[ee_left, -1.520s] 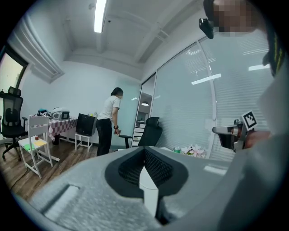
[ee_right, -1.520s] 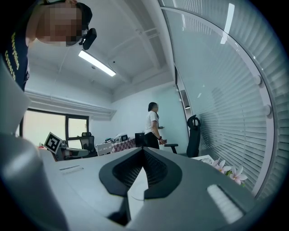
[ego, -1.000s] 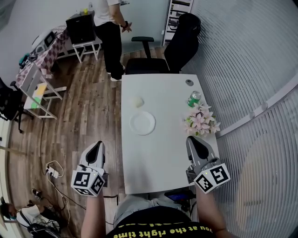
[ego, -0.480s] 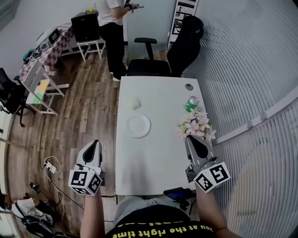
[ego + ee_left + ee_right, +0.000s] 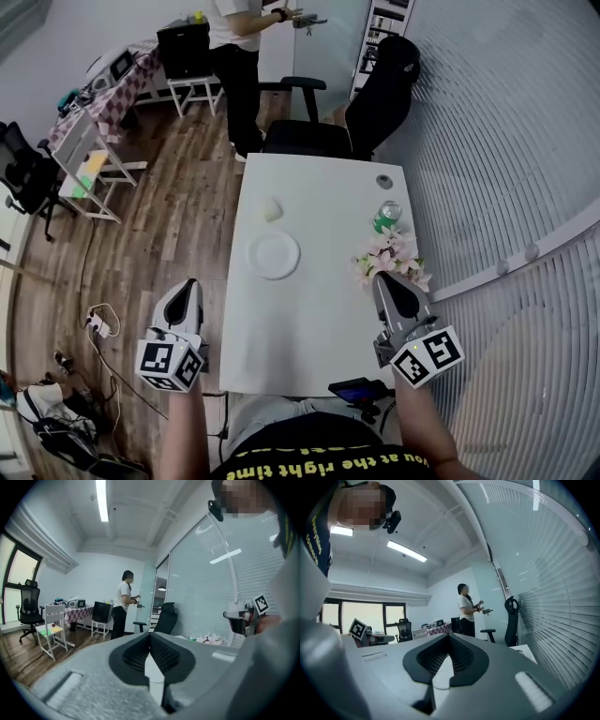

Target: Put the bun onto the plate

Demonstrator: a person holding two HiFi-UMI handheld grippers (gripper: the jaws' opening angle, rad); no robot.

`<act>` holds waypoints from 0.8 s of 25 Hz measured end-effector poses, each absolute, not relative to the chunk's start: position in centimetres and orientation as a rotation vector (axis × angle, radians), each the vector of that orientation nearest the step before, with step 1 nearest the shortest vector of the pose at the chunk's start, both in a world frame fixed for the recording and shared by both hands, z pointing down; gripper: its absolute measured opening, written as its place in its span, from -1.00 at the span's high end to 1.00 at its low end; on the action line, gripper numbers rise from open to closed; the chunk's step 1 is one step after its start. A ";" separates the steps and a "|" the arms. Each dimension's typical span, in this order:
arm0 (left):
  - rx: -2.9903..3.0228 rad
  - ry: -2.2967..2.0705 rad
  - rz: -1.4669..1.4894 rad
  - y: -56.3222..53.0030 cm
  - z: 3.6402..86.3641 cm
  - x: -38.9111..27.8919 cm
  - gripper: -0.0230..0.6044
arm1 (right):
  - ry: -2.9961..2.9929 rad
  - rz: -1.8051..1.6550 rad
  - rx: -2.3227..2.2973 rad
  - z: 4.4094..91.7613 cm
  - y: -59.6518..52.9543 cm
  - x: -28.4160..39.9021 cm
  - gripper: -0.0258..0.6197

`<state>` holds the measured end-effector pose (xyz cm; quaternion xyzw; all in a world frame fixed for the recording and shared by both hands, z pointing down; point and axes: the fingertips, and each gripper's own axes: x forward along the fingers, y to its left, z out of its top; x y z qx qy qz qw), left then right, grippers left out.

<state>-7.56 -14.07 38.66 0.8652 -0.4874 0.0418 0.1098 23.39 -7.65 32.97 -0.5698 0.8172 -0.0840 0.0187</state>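
The left claw (image 5: 187,285) and the right claw (image 5: 385,279), both closed on nothing, flank the near end of the white rectangular counter (image 5: 314,328). Farther lies the round white plate (image 5: 274,256), and just beyond it, on the counter, the pale round bun (image 5: 271,209).

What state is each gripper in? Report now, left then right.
Left gripper: shut, holding nothing.
Right gripper: shut, holding nothing.
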 end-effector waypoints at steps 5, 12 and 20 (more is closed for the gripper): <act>2.528 -1.440 0.131 -13.4 39.0 -7.0 0.92 | 2.542 -0.276 -1.748 33.3 -8.0 23.9 0.90; 2.526 -1.414 0.138 -14.4 39.3 -7.7 0.92 | 2.531 -0.285 -1.768 33.3 -8.9 23.0 0.90; 2.545 -1.355 0.147 -16.0 39.4 -8.2 0.92 | 2.503 -0.294 -1.810 33.1 -9.6 21.9 0.90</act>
